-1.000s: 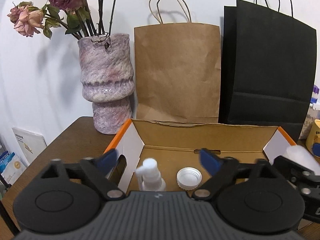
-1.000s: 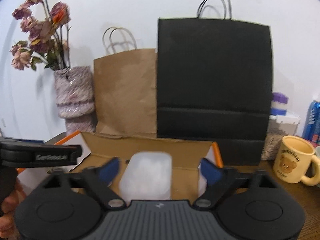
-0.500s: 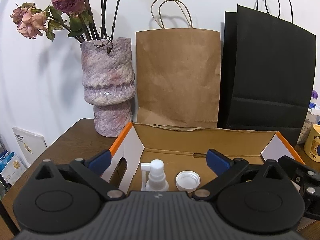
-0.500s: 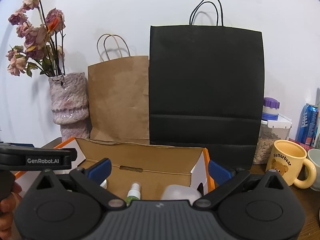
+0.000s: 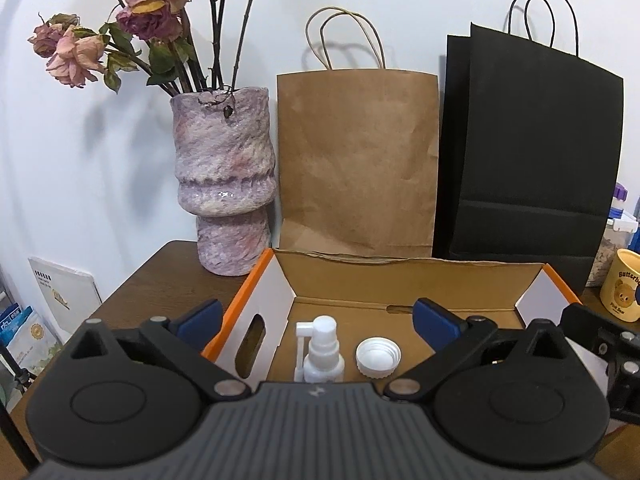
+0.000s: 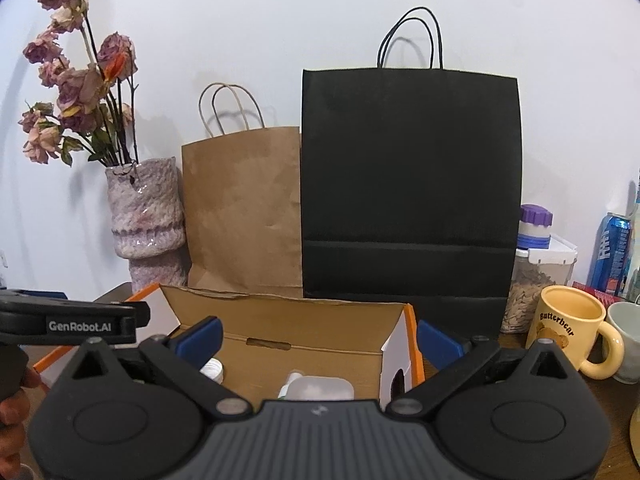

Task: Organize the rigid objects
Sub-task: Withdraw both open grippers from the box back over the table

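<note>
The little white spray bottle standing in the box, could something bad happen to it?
Maybe. The spray bottle stands upright and narrow beside a loose white cap in the cardboard box; a bump from the left tool, open above it, could tip it. The yellow mug sits close to the right tool and might get knocked.

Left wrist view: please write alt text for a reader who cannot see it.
An open left gripper hovers over a cardboard box holding a white spray bottle and a white cap. Behind stand a vase, a brown bag and a black bag.
</note>
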